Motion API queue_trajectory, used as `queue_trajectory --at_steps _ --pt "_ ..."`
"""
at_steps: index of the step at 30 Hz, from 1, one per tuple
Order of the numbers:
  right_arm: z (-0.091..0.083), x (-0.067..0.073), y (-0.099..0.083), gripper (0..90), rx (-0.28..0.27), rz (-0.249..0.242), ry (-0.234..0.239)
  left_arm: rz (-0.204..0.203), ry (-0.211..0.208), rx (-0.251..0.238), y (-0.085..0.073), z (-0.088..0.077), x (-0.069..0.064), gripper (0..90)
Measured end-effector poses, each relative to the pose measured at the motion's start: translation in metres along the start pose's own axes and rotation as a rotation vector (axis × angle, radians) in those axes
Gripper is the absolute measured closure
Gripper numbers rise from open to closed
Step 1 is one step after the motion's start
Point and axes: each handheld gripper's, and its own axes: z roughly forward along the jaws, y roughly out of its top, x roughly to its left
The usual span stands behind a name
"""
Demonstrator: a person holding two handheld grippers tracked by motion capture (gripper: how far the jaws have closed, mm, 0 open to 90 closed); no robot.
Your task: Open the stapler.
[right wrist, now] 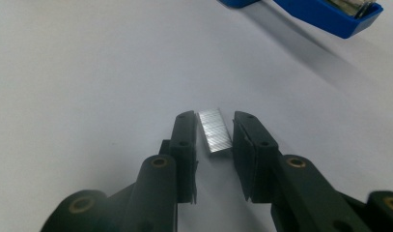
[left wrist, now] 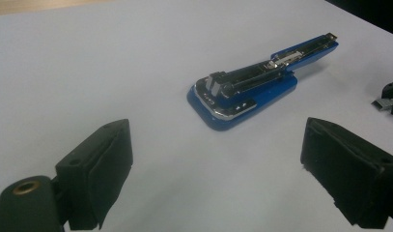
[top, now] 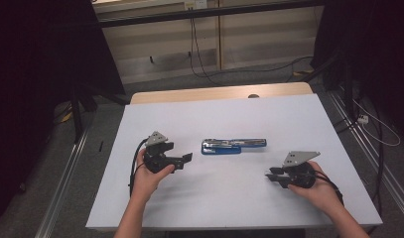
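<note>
**Staples Held Beside an Open Stapler**

Lying flat on the white table (top: 289,114), between the two tools: a blue stapler (top: 234,145), its long side running left to right in the high view. Showing its metal track along the top in the left gripper view (left wrist: 261,82), with the chrome end nearer the camera and the slim blue end pointing away.

Hovering just left of the stapler: the left gripper (top: 188,157), carried by the left hand (top: 147,181) and pointing toward the stapler's left end. Standing wide apart in its own view (left wrist: 218,145), both black jaws, with bare table between them and the stapler lying beyond, well clear of either pad. Gripping nothing.

Waiting to the right of the stapler and a little nearer the person: the right gripper (top: 269,174), carried by the right hand (top: 318,191) and pointing left, toward the space in front of the stapler. Sitting close together in its own view (right wrist: 216,137), both jaws, with a short silver strip of staples (right wrist: 214,130) between the pads. Appearing to be clamped on that strip from both sides, though showing a hairline of shadow at one edge. Peeking into the left gripper view too, at the far right of the stapler, the same gripper (left wrist: 392,89) with the strip (left wrist: 385,103) sticking out of its tip.

Keeping apart from the stapler, both the strip and the right gripper; crossing the top corner of the right gripper view, the stapler's blue end (right wrist: 329,14).
</note>
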Motion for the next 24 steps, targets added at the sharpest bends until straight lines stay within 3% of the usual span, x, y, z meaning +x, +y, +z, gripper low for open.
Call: queue_trajectory --at_steps 7,24 --pt "0.0006 -0.0015 -0.0003 72.1 -0.005 0.024 0.006 -0.005 -0.009 -0.005 0.0002 0.0003 0.0005 11.4" --pt "0.0019 -0.0045 0.0013 79.0 0.000 0.022 0.014 -0.005 -0.010 0.003 -0.0008 -0.0020 0.0021 10.3"
